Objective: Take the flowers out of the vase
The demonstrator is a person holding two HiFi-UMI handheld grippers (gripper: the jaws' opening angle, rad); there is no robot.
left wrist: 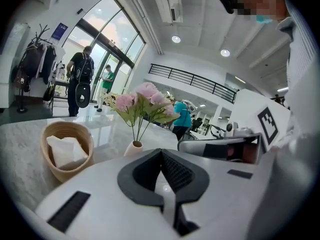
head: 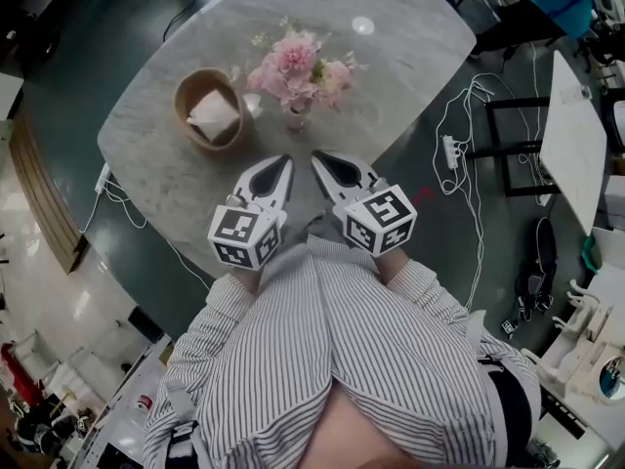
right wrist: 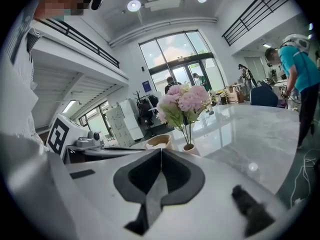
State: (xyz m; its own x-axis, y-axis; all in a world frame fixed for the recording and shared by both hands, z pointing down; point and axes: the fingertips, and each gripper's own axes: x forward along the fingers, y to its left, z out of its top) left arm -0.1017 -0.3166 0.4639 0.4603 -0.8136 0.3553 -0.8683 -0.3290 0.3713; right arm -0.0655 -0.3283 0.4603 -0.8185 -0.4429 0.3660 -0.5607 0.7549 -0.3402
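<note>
Left gripper (head: 282, 162) & right gripper (head: 318, 158) both shut, empty, short of the vase (head: 296, 118). Risk: yanking flowers (head: 298, 66) w/o steadying the vase prob tips it

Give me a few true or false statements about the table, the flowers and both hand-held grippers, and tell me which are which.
1. The flowers stand in the vase. True.
2. The right hand-held gripper grips a flower stem. False: its jaws are shut on nothing, short of the vase.
3. The basket holds white napkins. True.
4. In the head view the basket is to the right of the vase. False: it is to the left.
5. The left hand-held gripper is wide open. False: its jaws are together and empty.
</note>
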